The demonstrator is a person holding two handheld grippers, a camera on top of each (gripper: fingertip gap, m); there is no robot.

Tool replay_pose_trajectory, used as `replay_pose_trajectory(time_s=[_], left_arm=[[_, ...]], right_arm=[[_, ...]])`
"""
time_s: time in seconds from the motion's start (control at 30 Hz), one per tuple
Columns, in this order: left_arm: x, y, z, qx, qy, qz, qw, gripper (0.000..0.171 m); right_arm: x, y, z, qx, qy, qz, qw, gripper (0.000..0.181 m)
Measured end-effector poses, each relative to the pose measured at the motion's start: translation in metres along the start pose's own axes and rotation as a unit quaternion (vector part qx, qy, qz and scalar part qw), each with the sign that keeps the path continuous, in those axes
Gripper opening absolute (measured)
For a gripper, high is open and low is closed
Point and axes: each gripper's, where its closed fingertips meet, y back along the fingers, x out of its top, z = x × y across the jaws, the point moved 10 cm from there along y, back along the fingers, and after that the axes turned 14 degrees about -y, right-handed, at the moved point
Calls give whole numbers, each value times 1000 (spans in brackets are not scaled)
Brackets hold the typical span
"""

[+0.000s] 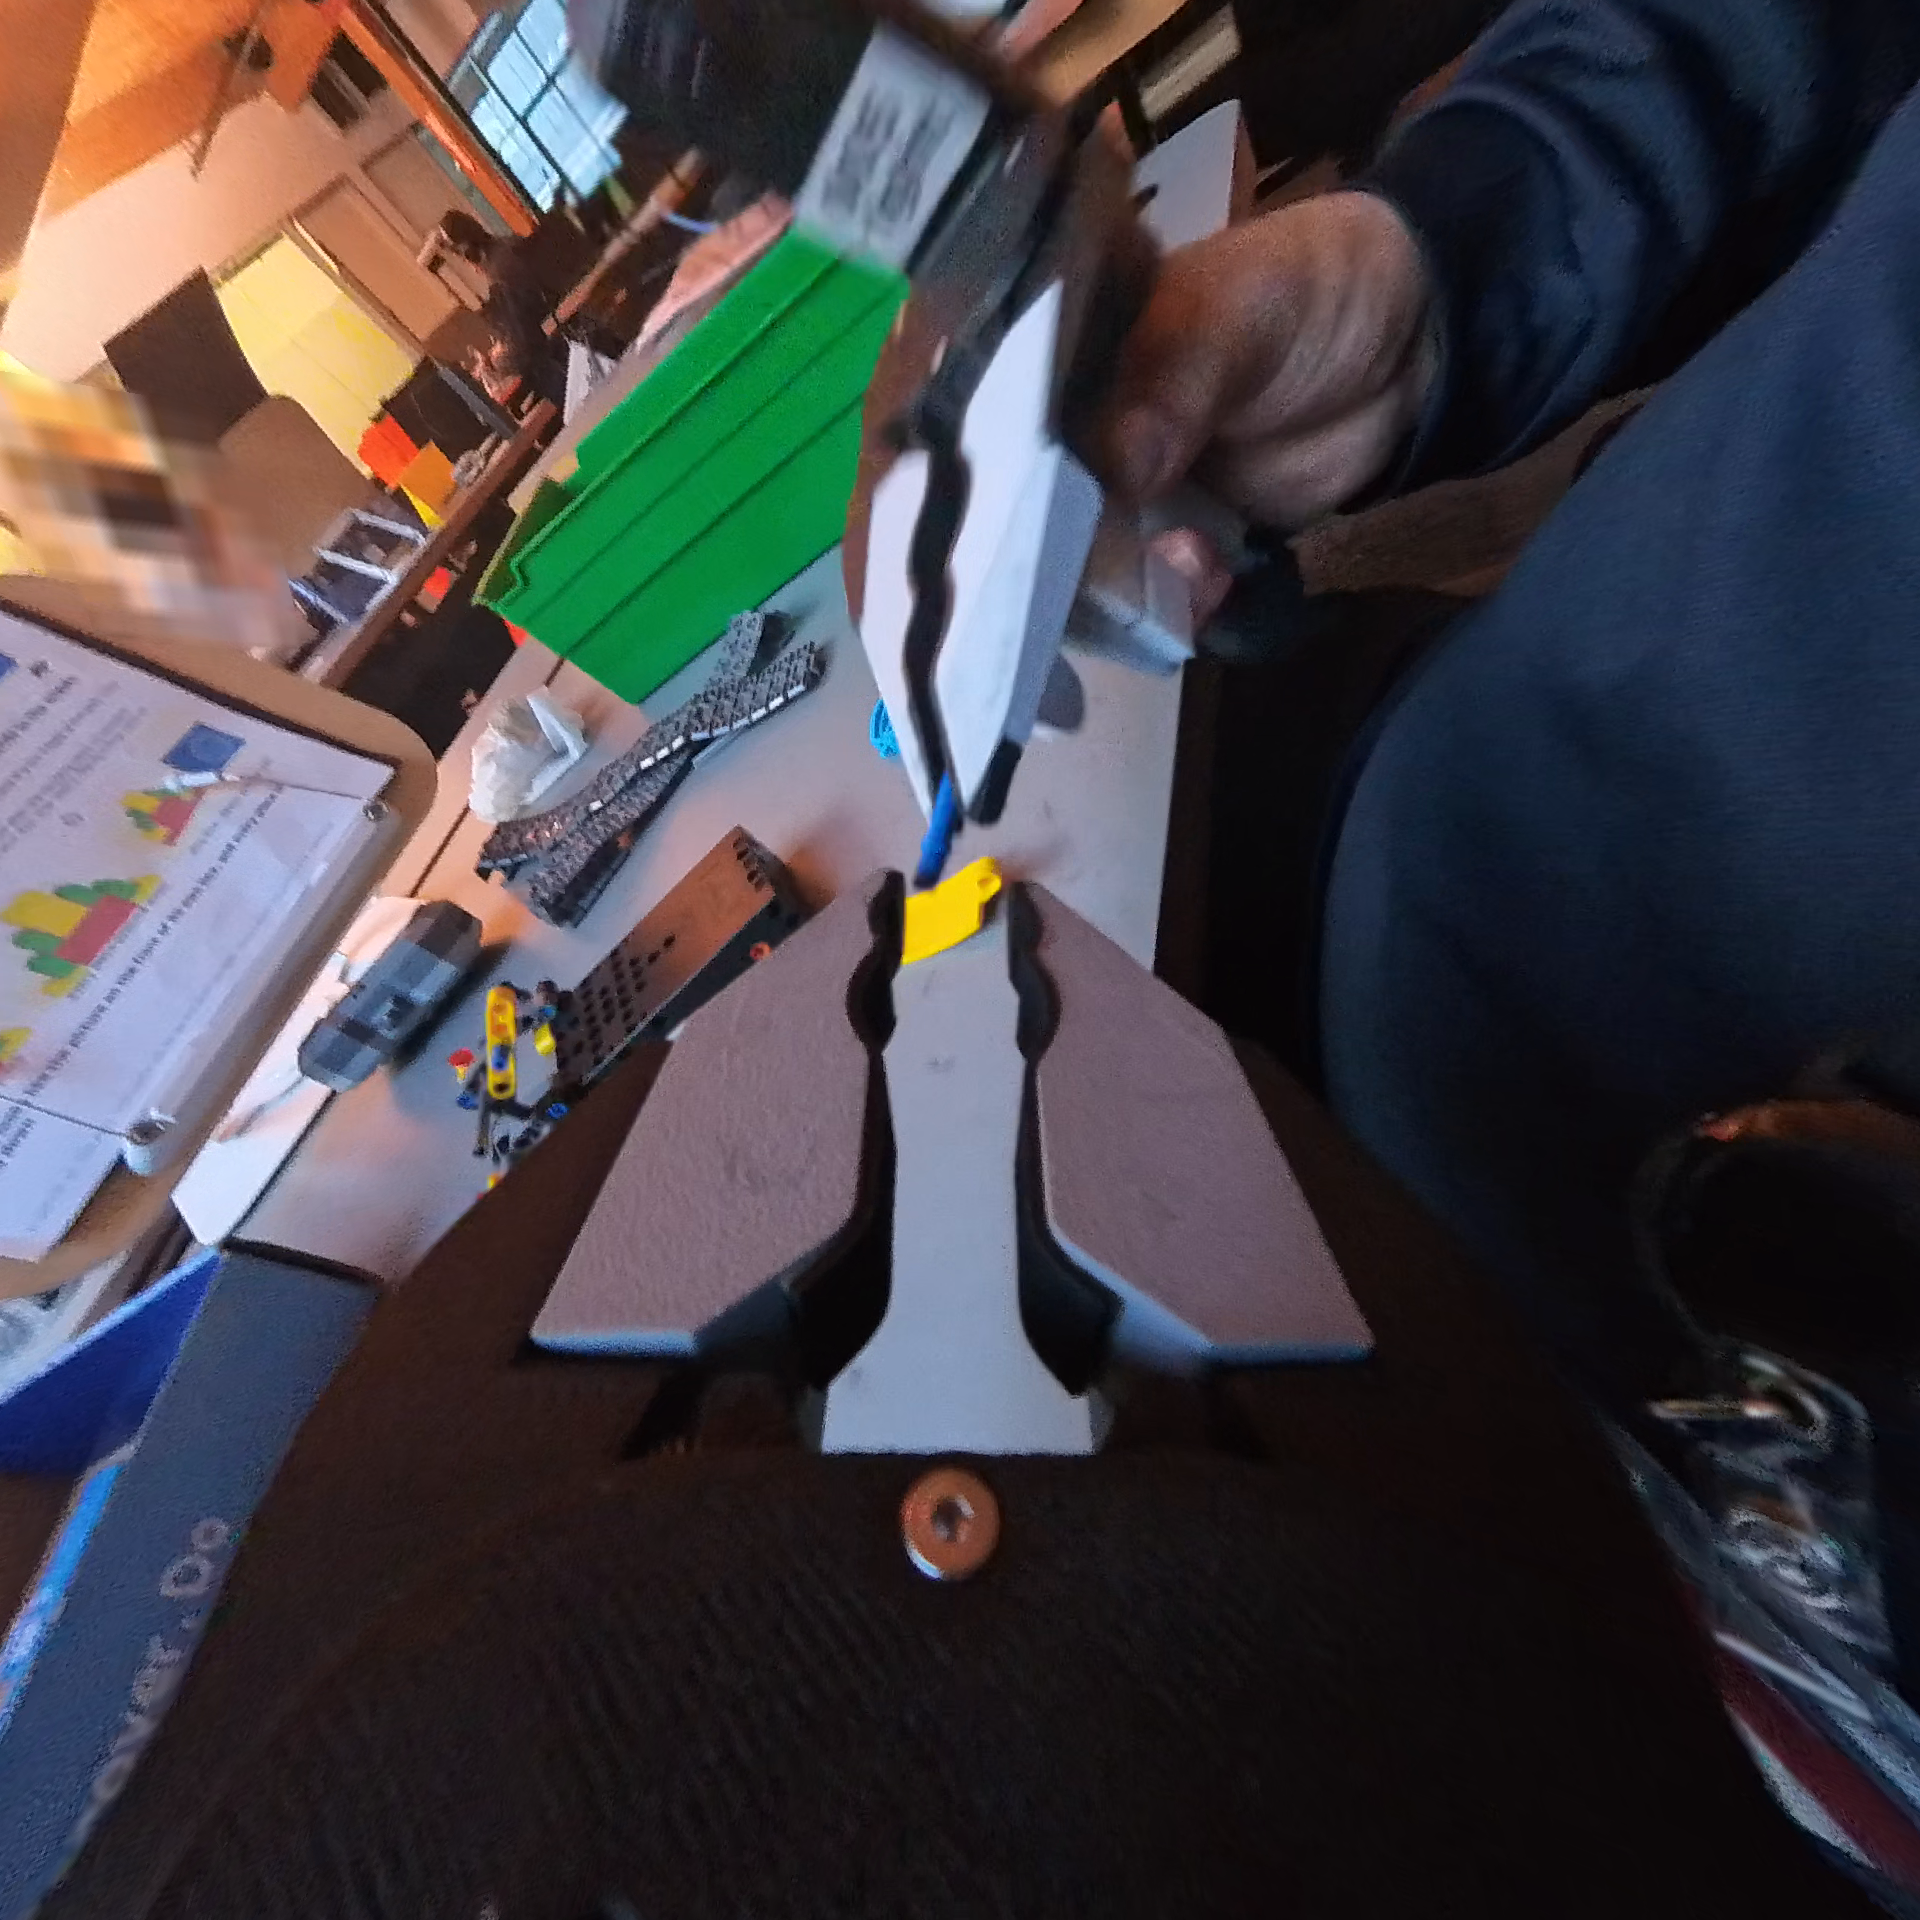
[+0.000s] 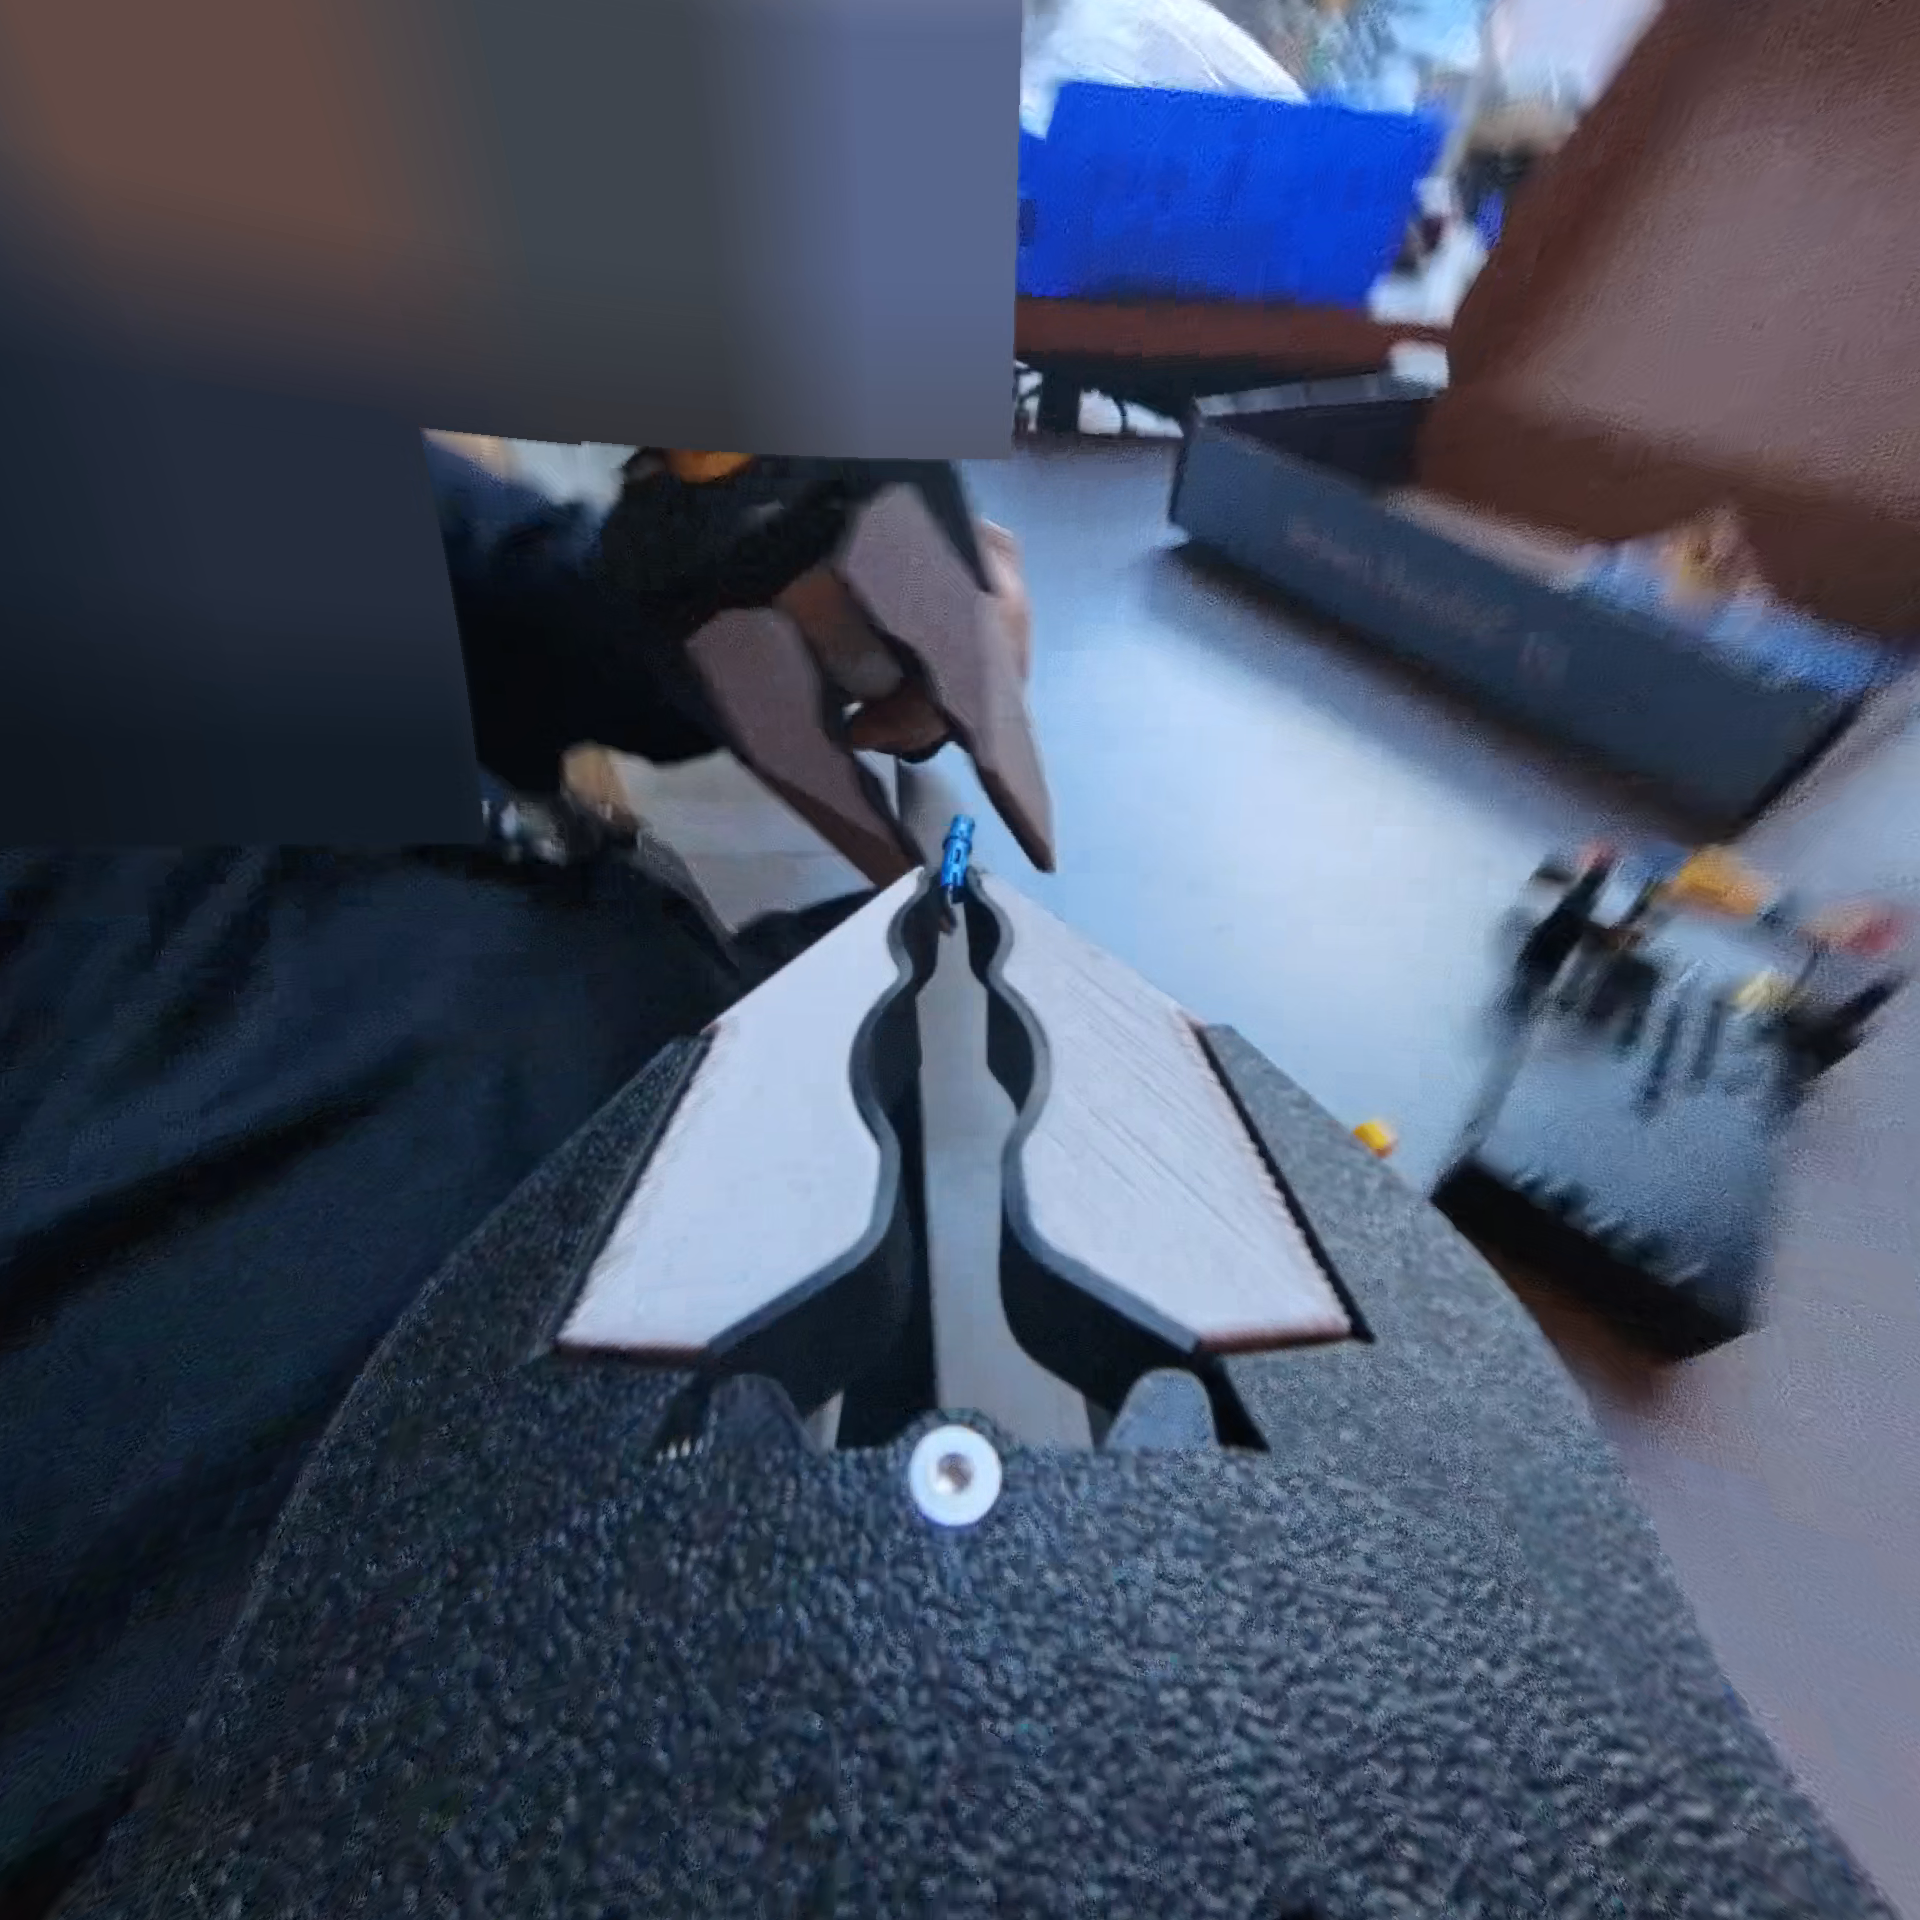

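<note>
My right gripper (image 2: 943,896) is shut on a small blue pin (image 2: 954,850) that sticks out past its tips. In the left wrist view the right gripper (image 1: 961,805) comes down from above, held by a hand (image 1: 1268,353), with the blue pin (image 1: 938,836) at its tip. My left gripper (image 1: 953,891) is open and empty. A small yellow piece (image 1: 951,914) lies on the grey table (image 1: 1081,831) between and just past its tips, right under the pin. In the right wrist view the left gripper (image 2: 977,864) points at the pin, jaws apart on either side of it.
To the left on the table are a black perforated block (image 1: 675,966), grey track links (image 1: 644,779), a grey motor block (image 1: 395,997) and small loose parts (image 1: 509,1049). Stacked green bins (image 1: 707,447) stand behind. A printed sheet on a board (image 1: 135,883) and a dark box (image 2: 1507,623) lie near. The grippers are tip to tip, or close to it.
</note>
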Motion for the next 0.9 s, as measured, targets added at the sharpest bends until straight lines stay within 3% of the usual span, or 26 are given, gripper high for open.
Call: replay_pose_trajectory(time_s=[0.1, 0.2, 0.3, 0.43, 0.6, 0.63, 0.73, 0.9], left_arm=[[-10, -2, -2, -17, 35, -14, 999, 20], [-14, -3, -4, -22, 46, -31, 998, 19], [-15, -5, -3, -24, 43, -44, 998, 18], [-19, -8, -6, -29, 54, -57, 997, 15], [-23, -14, -12, -35, 77, -60, 995, 13], [-23, -15, -13, -38, 80, -62, 994, 12], [-26, -19, -16, -50, 92, -69, 992, 12], [-30, -22, -21, -61, 119, -72, 988, 12]], right_arm=[[6, 13, -14, -79, 171, 11, 982, 3], [14, 27, -14, -136, 204, -2, 969, 3], [39, 77, 3, -278, 230, 26, 932, 2], [67, 186, 51, -459, 128, 50, 878, 2], [59, 281, 120, -573, -18, 0, 820, 3], [56, 293, 130, -582, -41, -13, 812, 4], [47, 308, 150, -547, -147, -60, 822, 29], [44, 313, 150, -569, -103, -115, 808, 23]])
